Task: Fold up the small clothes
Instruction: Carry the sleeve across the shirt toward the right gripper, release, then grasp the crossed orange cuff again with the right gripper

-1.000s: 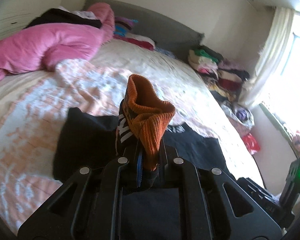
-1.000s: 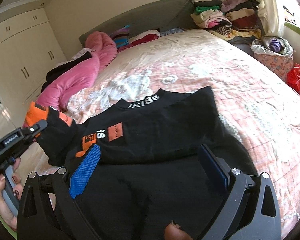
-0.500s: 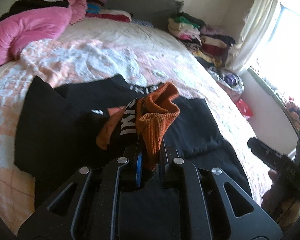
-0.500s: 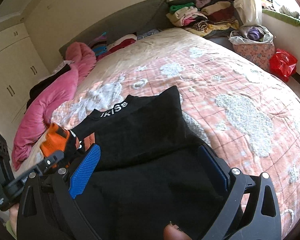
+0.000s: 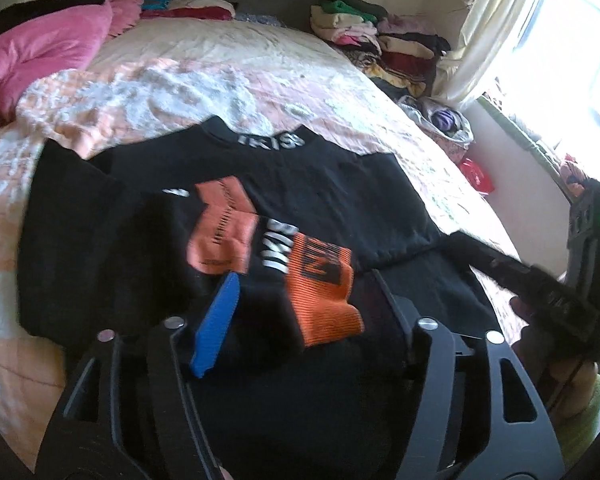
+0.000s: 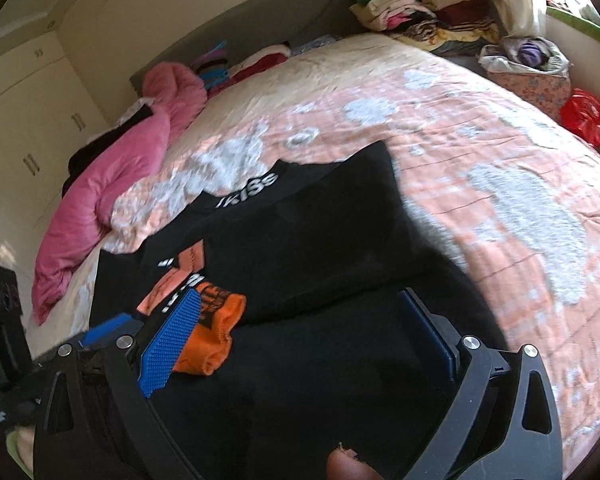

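Orange cuff (image 5: 324, 292) lies across the black top (image 5: 332, 200), left gripper (image 5: 304, 312) jaws just opened, nothing pinched. Right gripper (image 6: 300, 336) spread too, at 3 o'clock; right sleeve next, I'd guess.

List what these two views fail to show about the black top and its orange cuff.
- Black top: near hem hidden by left gripper, left wrist view.
- Orange cuff: partly behind right gripper's blue pad, right wrist view.
- Cuff print: blurred, unreadable in both.
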`<state>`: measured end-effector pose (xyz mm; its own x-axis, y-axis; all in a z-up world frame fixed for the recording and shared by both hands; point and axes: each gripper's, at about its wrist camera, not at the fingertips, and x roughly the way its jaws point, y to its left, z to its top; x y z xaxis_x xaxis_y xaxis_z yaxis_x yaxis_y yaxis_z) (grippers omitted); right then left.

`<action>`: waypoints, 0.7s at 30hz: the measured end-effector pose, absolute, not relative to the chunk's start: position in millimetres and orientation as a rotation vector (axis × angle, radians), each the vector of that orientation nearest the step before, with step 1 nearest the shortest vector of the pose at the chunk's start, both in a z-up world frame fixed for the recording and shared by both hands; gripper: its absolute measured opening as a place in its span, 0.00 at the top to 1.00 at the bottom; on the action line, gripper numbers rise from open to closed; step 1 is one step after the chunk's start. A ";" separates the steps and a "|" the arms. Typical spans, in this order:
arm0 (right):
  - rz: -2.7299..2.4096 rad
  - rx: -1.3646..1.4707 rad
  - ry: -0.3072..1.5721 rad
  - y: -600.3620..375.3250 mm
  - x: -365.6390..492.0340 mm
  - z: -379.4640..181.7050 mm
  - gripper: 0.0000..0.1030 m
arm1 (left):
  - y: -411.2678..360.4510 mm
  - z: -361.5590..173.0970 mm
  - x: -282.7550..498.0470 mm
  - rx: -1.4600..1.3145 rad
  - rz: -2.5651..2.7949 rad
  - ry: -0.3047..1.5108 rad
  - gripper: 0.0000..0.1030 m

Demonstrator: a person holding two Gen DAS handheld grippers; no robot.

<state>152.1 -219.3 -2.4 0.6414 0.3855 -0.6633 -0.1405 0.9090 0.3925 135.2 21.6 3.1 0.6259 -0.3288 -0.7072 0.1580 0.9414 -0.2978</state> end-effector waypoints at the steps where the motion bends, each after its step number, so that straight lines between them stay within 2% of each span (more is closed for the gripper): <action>1: 0.325 0.310 0.833 -211.8 154.6 -4.9 0.15 | 26.5 4.8 135.1 -0.209 -0.258 0.844 0.40; 4: 0.383 0.261 0.875 -184.6 160.9 -13.0 0.23 | 46.2 10.1 133.7 -0.201 -0.164 0.824 0.32; 7: 0.433 0.195 0.895 -155.1 168.5 -20.6 0.24 | 71.2 17.0 132.2 -0.230 -0.094 0.800 0.24; 9: 0.432 0.171 0.920 -142.6 172.8 -27.6 0.28 | 86.3 21.7 129.8 -0.247 -0.054 0.785 0.23; 11: 0.455 0.170 0.941 -132.5 176.6 -34.7 0.37 | 97.7 25.0 126.8 -0.259 -0.025 0.771 0.22; 13: 0.446 0.146 0.955 -124.2 177.9 -40.7 0.57 | 110.0 28.0 124.0 -0.272 0.006 0.758 0.22; 14: 0.441 0.133 0.946 -121.8 177.3 -41.1 0.62 | 114.6 29.3 123.3 -0.281 0.017 0.753 0.22; 16: 0.452 0.125 0.923 -120.5 174.6 -38.6 0.84 | 126.2 31.0 121.1 -0.309 0.034 0.741 0.22; 21: 0.520 0.104 0.822 -113.9 166.1 -12.7 0.89 | 141.5 31.9 119.3 -0.337 0.065 0.736 0.22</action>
